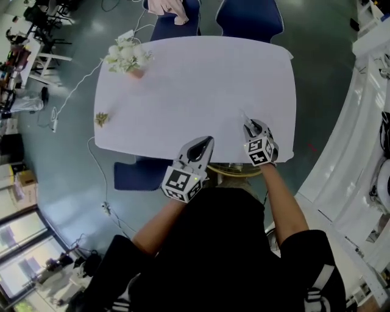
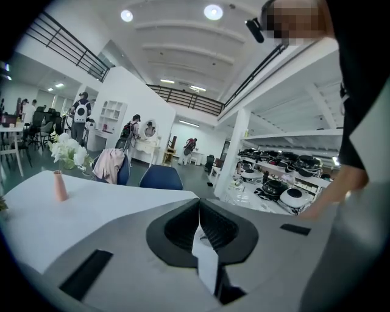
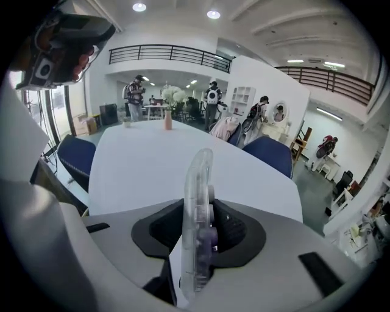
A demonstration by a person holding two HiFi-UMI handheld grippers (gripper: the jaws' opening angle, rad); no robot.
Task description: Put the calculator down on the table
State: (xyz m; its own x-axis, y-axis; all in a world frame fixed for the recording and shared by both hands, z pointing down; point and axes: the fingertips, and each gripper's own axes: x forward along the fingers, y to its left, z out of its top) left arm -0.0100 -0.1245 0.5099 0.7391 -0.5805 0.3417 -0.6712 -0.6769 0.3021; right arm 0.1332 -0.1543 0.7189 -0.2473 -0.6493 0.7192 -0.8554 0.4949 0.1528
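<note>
A clear plastic calculator [image 3: 198, 177] with purple keys stands on edge between the jaws of my right gripper [image 3: 201, 210], which is shut on it. In the head view this right gripper [image 1: 253, 129] hangs just over the near right edge of the white table [image 1: 201, 79], and the calculator [image 1: 245, 119] shows as a thin clear sliver ahead of the jaws. My left gripper [image 1: 203, 144] is over the table's near edge, left of the right one. In the left gripper view my left gripper [image 2: 199, 204] has its jaws together with nothing between them.
A pink vase of white flowers [image 1: 128, 58] stands at the table's far left corner, with a small dried sprig [image 1: 101, 118] by the left edge. Two blue chairs [image 1: 250, 18] stand behind the table and one blue seat [image 1: 137, 175] is tucked under the near left side.
</note>
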